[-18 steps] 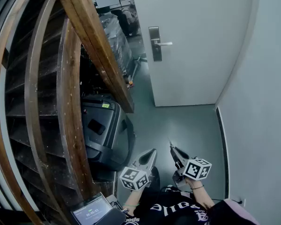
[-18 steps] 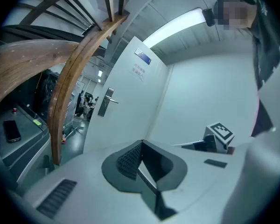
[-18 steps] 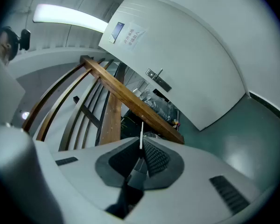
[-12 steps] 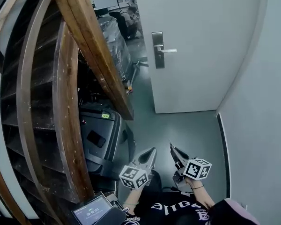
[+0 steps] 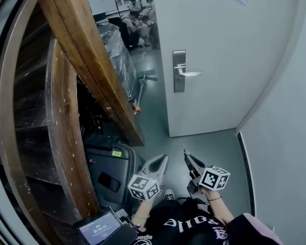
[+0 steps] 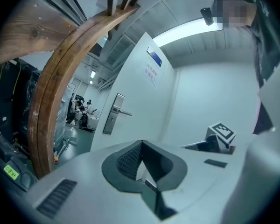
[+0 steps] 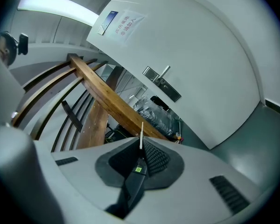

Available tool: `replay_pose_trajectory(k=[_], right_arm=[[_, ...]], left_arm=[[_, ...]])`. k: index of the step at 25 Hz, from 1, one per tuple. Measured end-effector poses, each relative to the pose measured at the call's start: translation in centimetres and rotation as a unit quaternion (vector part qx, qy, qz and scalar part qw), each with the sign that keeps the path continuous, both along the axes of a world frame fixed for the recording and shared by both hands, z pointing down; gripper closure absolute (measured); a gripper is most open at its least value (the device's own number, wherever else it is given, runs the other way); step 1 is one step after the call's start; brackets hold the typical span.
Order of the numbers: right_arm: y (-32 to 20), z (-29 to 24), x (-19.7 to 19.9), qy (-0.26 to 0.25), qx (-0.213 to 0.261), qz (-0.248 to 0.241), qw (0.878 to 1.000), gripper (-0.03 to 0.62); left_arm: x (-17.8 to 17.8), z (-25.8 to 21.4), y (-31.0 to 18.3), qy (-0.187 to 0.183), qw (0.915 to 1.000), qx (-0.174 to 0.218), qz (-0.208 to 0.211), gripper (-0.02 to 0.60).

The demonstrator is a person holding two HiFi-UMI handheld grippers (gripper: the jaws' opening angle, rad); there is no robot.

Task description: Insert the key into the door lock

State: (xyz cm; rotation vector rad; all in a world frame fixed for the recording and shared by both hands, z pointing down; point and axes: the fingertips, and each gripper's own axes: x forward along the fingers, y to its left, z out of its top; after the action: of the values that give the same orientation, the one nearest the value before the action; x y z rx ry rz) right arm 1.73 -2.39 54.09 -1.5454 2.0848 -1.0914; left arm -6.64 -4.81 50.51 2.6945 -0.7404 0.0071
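Observation:
The white door [image 5: 219,55] stands ahead with a steel lock plate [image 5: 179,70] and lever handle [image 5: 189,73] on its left edge. My right gripper [image 5: 185,157] is shut on the key [image 5: 183,148], low in the head view and well short of the door. In the right gripper view the key's thin blade [image 7: 141,133] sticks out past the fingertips, its black head [image 7: 137,171] lies between the pads, and the lock plate [image 7: 162,84] is far ahead. My left gripper [image 5: 161,160] is beside it, shut with nothing in it. The lock plate [image 6: 111,119] also shows in the left gripper view.
A wooden stair stringer [image 5: 86,55] slants down on the left, ending near the door. Below it sits a black case [image 5: 111,173] and a small screen [image 5: 98,228]. A white wall [image 5: 280,137] closes the right side. People sit at desks [image 5: 127,19] beyond the open door.
The head view has tilted up and closed in: the door lock now sits lower and further right in the picture. Both grippers have risen slightly, still side by side.

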Motion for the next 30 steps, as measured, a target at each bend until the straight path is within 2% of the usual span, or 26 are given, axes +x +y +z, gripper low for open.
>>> replay_pose_trajectory(k=[7, 12, 16, 22, 30], right_arm=[[-7.8, -1.6, 3.1, 0.015, 0.014, 0.028, 0.999, 0.557], [-13.0, -1.9, 5.2, -0.011, 0.018, 0.035, 0.999, 0.557], [-18.4, -1.4, 7.4, -0.033, 0.015, 0.027, 0.999, 0.557], [-25.5, -0.3, 11.5, -0.029, -0.001, 0.012, 0.999, 0.557], [-32.7, 1.5, 15.1, -0.079, -0.014, 0.01, 0.997, 0.557]], left_arm=[[1.0, 1.4, -5.0, 0.002, 0.9996, -0.025, 0.012, 0.577], [1.9, 1.4, -8.1, 0.003, 0.9997, -0.023, 0.009, 0.577], [2.7, 1.0, -12.7, 0.002, 0.9997, -0.011, -0.02, 0.577], [5.3, -0.4, -19.3, 0.019, 0.9975, -0.002, -0.069, 0.577], [8.4, 0.3, -24.1, 0.013, 0.9953, -0.009, -0.096, 0.577]])
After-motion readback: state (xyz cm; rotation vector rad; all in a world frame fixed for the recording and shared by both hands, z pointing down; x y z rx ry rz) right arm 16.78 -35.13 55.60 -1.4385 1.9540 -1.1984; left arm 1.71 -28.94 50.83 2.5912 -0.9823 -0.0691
